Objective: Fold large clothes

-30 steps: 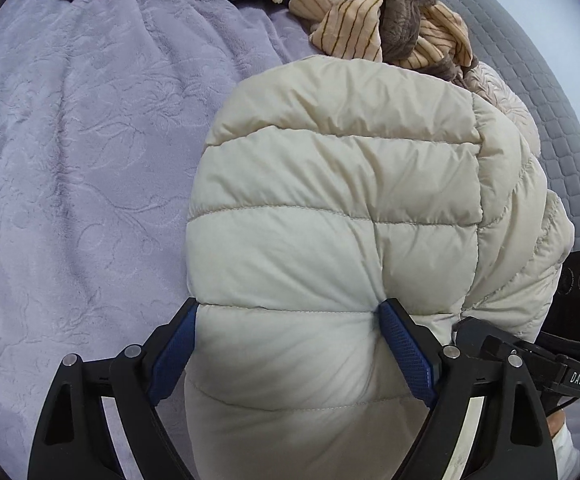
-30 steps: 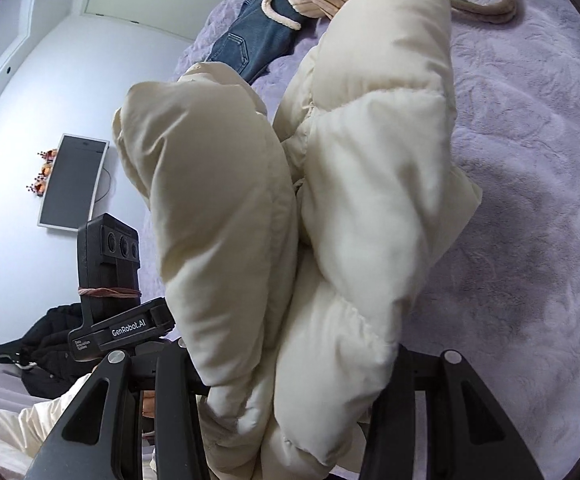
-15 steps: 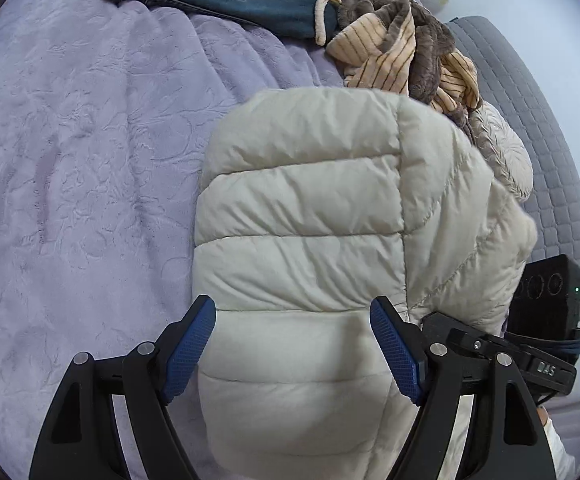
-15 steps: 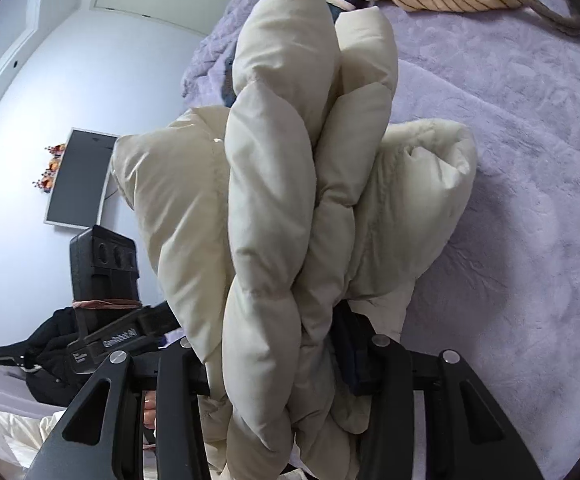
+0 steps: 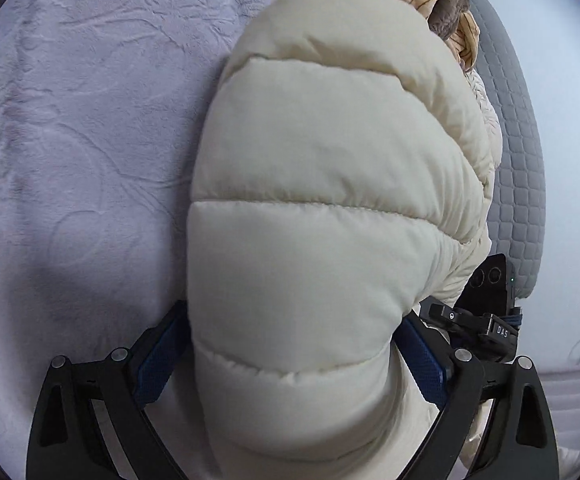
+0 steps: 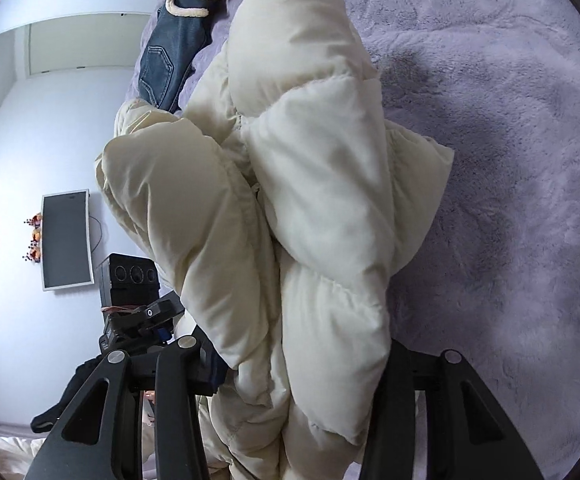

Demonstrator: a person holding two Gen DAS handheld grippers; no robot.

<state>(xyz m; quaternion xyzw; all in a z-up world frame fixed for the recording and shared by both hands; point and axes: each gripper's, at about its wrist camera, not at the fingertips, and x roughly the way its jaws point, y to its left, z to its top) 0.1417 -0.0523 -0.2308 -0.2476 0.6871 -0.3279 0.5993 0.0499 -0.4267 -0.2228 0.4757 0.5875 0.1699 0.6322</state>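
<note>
Lavender embossed plush bedspread [image 5: 89, 128] underlies everything. Bundled over it, the cream quilted puffer jacket [image 5: 322, 208] hangs gathered, probably for laying down folded. Left gripper [image 5: 290, 352] and right gripper [image 6: 302, 364] each clamp a thick wad of it. Blue denim jeans [image 6: 165, 64] lie beyond.

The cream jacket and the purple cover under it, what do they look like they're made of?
The cream jacket looks like a smooth, matte woven shell, probably nylon or polyester, over puffy fill: stitched seams divide it into swollen panels. The purple cover looks like soft plush fleece: a fuzzy nap with embossed swirls and shading. Fibre type cannot be confirmed.
</note>
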